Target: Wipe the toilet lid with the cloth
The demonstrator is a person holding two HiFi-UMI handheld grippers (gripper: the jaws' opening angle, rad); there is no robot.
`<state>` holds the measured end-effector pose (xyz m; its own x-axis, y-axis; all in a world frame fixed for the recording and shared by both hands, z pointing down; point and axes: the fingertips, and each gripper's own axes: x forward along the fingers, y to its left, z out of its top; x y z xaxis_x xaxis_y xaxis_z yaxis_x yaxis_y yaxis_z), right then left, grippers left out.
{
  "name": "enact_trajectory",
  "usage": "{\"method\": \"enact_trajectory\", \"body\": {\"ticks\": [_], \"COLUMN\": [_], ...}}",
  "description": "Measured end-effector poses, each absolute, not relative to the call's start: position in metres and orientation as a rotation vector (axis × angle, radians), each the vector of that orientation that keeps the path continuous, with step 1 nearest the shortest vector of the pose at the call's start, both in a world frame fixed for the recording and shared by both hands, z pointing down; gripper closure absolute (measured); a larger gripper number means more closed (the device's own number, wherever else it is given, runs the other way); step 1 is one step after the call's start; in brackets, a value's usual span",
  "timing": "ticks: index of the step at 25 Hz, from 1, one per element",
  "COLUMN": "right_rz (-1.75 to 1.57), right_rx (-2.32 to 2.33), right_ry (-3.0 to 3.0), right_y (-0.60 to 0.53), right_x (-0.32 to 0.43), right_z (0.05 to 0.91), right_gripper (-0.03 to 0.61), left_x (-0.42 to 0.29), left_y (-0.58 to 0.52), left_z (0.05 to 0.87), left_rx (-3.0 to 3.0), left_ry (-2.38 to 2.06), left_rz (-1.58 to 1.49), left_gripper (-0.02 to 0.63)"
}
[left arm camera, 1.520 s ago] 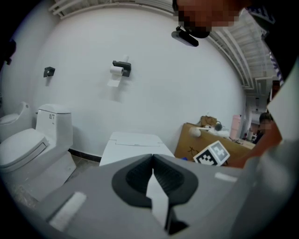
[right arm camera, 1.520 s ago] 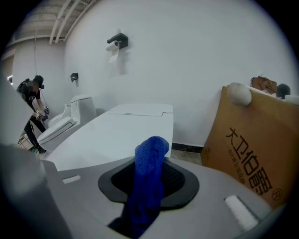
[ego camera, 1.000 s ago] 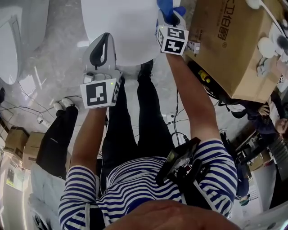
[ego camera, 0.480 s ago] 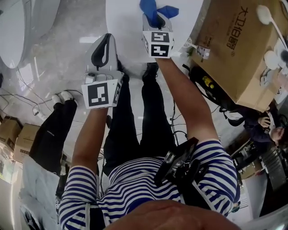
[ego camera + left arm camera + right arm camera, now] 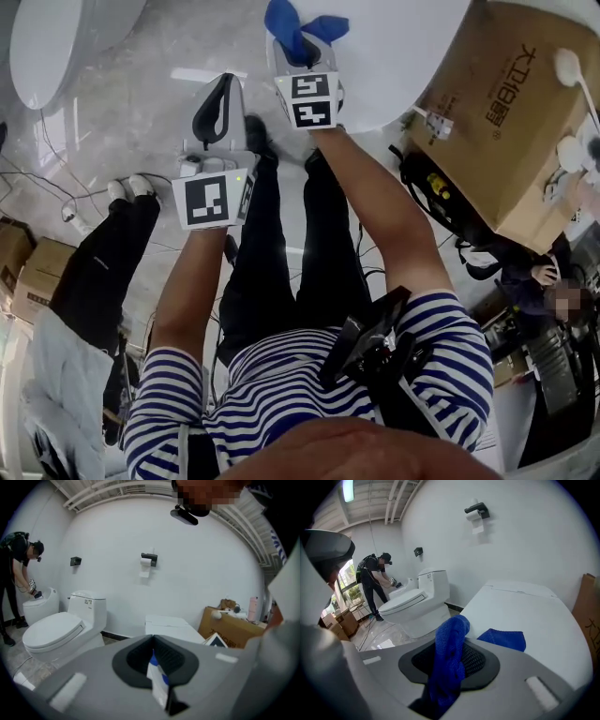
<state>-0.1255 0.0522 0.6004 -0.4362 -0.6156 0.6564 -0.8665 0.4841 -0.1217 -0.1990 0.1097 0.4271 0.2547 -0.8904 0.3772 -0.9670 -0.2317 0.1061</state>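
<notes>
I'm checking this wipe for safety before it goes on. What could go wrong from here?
1. The cloth is bunched in the right gripper, with only one end lying on the toilet lid. The hard jaws could scrape the lid.
2. The cardboard box stands close beside the lid, so a wide stroke may bump it.

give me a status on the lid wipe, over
Right gripper shut on blue cloth, tail lying on toilet lid. Left gripper shut on a white-and-blue slip, off the lid. Cardboard box close at lid's right side.
</notes>
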Motion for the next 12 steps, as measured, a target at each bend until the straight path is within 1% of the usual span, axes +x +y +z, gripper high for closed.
{"method": "enact_trajectory", "body": {"ticks": [6,12], "right_rz": [0.597,0.618], "right_rx": [1.186,1.207], "right_ry": [-2.203,-2.206], "right_y": [0.052,0.048], "right_x": [-0.143,-0.136], "right_z": [0.603,0.594], "right_gripper": [0.459,0.459], "left_x": [-0.21,-0.203], "left_y": [0.109,0.106], "left_z": [0.433,0.429], "left_rx": [2.191,2.217], "left_ry": [-1.723,-1.69], "left_rz": [0.332,0.316], "left_gripper": [0.612,0.612]}}
